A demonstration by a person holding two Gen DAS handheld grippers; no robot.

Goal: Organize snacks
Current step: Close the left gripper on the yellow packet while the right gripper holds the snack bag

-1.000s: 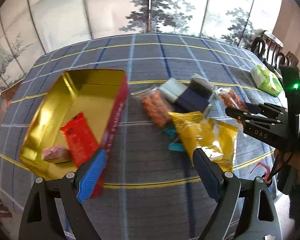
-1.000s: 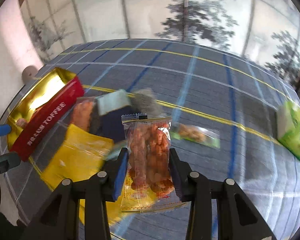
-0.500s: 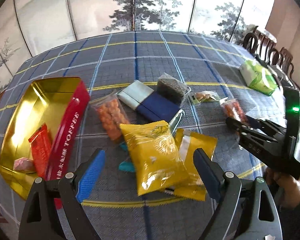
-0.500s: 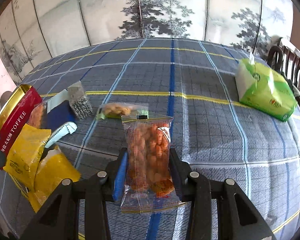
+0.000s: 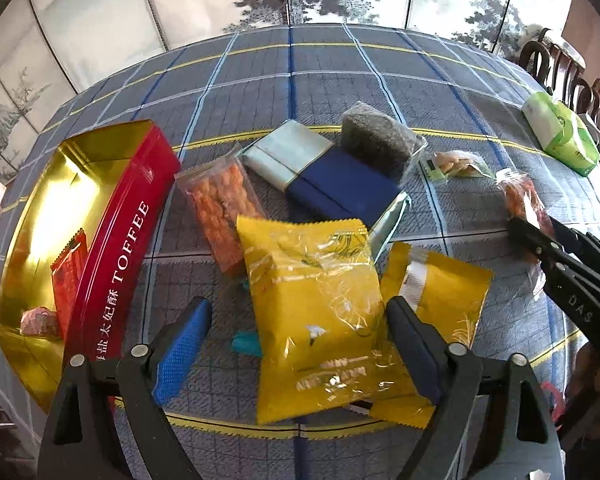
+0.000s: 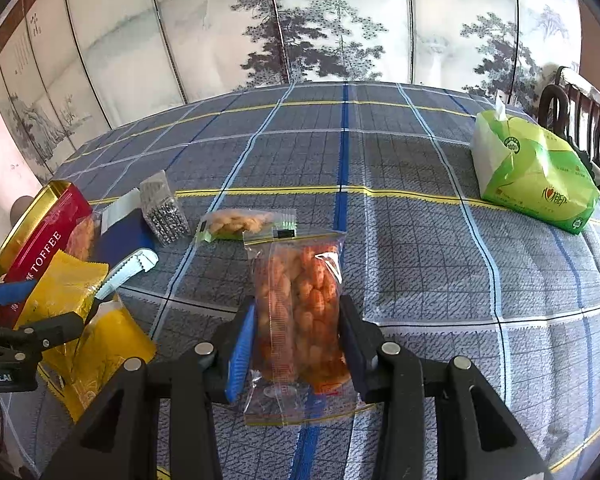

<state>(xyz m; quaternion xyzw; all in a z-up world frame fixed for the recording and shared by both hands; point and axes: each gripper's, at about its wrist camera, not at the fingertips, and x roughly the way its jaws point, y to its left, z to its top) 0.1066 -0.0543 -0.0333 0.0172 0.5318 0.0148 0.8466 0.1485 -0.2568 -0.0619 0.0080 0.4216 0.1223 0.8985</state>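
Since a second ago the left gripper [image 5: 296, 344] has swung from over the toffee tin [image 5: 112, 240] to straddle the yellow packet [image 5: 316, 312], its fingers just narrowing yet wide apart, the packet between them unpressed. Leftmost on the checked surface [image 6: 420, 240], the tin stands open, red outside and gold inside, holding a red wrapped bar [image 5: 70, 276] and a small pink sweet [image 5: 40, 320] at its near end. Right of the tin lie a clear bag of orange snacks [image 5: 224, 208], a pale and navy box [image 5: 320, 172] with a grey packet [image 5: 380, 136] on it, and a second yellow packet [image 5: 440, 300] (partly under the first). Farther right of the tin, the right gripper [image 6: 298, 332] clamps another orange snack bag [image 6: 300, 312]. Farthest from the tin sits a green tissue pack [image 6: 532, 176].
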